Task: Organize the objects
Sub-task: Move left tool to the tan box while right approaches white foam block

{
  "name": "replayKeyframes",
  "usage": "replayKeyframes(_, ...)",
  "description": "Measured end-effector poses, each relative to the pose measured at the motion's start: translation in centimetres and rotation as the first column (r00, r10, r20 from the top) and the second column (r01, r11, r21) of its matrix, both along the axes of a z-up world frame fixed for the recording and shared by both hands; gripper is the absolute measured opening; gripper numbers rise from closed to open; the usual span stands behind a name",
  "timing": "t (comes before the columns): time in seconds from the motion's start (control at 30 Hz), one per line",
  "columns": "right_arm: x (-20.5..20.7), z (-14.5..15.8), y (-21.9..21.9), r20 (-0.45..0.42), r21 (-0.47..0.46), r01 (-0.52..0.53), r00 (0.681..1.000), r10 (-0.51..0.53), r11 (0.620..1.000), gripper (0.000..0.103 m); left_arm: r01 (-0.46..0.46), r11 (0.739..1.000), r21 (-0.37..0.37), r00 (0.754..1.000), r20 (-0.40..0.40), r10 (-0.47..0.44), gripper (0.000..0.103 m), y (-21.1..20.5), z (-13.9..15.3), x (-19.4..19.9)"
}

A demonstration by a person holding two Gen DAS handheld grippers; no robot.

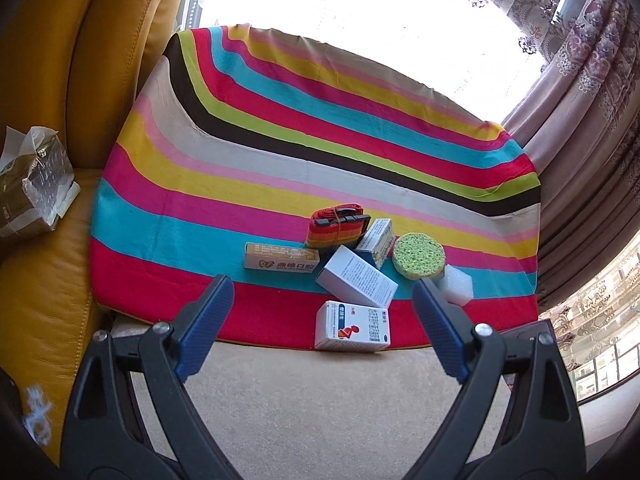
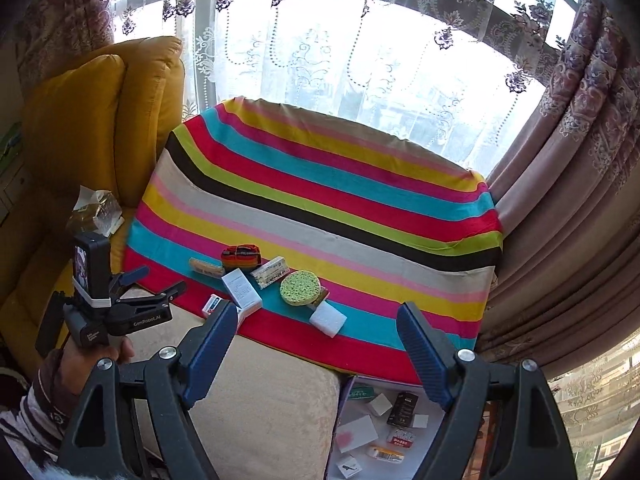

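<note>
On a striped cloth (image 1: 240,184) lie a cluster of objects: a rolled rainbow strap (image 1: 335,229), a long beige box (image 1: 281,257), a white box (image 1: 356,276), a blue-and-white medicine box (image 1: 352,326) at the cloth's near edge, another small box (image 1: 377,240), a green round sponge (image 1: 418,255) and a white foam block (image 1: 456,282). My left gripper (image 1: 322,292) is open and empty, just short of the cluster. My right gripper (image 2: 318,322) is open and empty, farther back; it sees the left gripper (image 2: 160,280) and the sponge (image 2: 299,288).
A yellow leather sofa (image 1: 52,280) stands at the left with a torn parcel (image 1: 32,184) on it. A beige cushion (image 2: 264,400) lies in front. A box (image 2: 348,396) holding several small items sits at lower right. Curtains (image 2: 568,200) hang on the right.
</note>
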State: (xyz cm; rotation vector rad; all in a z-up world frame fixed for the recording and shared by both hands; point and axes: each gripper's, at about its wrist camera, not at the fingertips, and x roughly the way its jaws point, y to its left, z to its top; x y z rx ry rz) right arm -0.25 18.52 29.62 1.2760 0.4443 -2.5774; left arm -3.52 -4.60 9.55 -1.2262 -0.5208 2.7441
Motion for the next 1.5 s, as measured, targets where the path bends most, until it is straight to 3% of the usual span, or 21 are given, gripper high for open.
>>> replayKeyframes(0.2, -2.1, -1.6, -3.5, 0.044, -0.027, -0.05, 0.998, 0.051, 0.998, 0.083, -0.022, 1.0, 0.004, 1.0, 0.002, 0.022, 0.092, -2.0, -0.6, -1.7)
replayKeyframes(0.3, -3.9, -3.8, -3.5, 0.094, -0.075, -0.036, 0.995, 0.043, 0.997, 0.083, -0.023, 1.0, -0.003, 0.999, 0.033, 0.023, 0.093, -2.5, -1.6, -3.1)
replayKeyframes(0.43, -6.7, -8.6, -1.2, 0.129, -0.133, 0.074, 0.99, -0.056, 0.988, 0.083, -0.022, 1.0, -0.008, 0.993, 0.117, 0.023, 0.093, -2.6, -3.8, -5.1)
replayKeyframes(0.6, -8.3, -15.5, 2.5, 0.09, -0.1, 0.213, 0.975, -0.204, 0.972, 0.083, 0.033, 0.998, -0.05, 0.974, 0.224, -0.02, 0.093, -1.2, -7.4, -7.7)
replayKeyframes(0.7, -8.8, -19.7, 4.9, 0.116, -0.147, 0.284, 0.956, -0.269, 0.947, 0.083, 0.068, 0.995, -0.066, 0.967, 0.25, -0.05, 0.093, -0.2, -8.7, -8.7)
replayKeyframes(0.87, -9.3, -25.1, 7.4, 0.148, -0.163, 0.385, 0.92, -0.364, 0.908, 0.083, 0.038, 0.998, -0.046, 0.962, 0.273, -0.024, 0.095, 0.4, -9.6, -9.8)
replayKeyframes(1.0, -9.8, -27.2, 8.3, 0.165, -0.167, 0.424, 0.902, -0.399, 0.89, 0.083, 0.019, 0.997, -0.074, 0.96, 0.279, 0.003, 0.098, 0.6, -9.9, -10.5)
replayKeyframes(1.27, -10.8, -29.5, 7.7, 0.196, -0.133, 0.397, 0.909, -0.369, 0.908, 0.085, 0.003, 0.999, -0.054, 0.949, 0.314, 0.014, 0.098, 0.1, -11.3, -11.9)
replayKeyframes(1.37, -11.2, -30.0, 7.4, 0.213, -0.124, 0.399, 0.905, -0.368, 0.909, 0.085, 0.006, 0.998, -0.061, 0.943, 0.333, 0.015, 0.086, 0.1, -12.0, -11.8)
replayKeyframes(1.5, -11.7, -30.6, 6.8, 0.228, -0.118, 0.397, 0.903, -0.364, 0.91, 0.086, -0.001, 0.998, -0.059, 0.949, 0.315, 0.02, 0.086, 0.0, -11.9, -11.4)
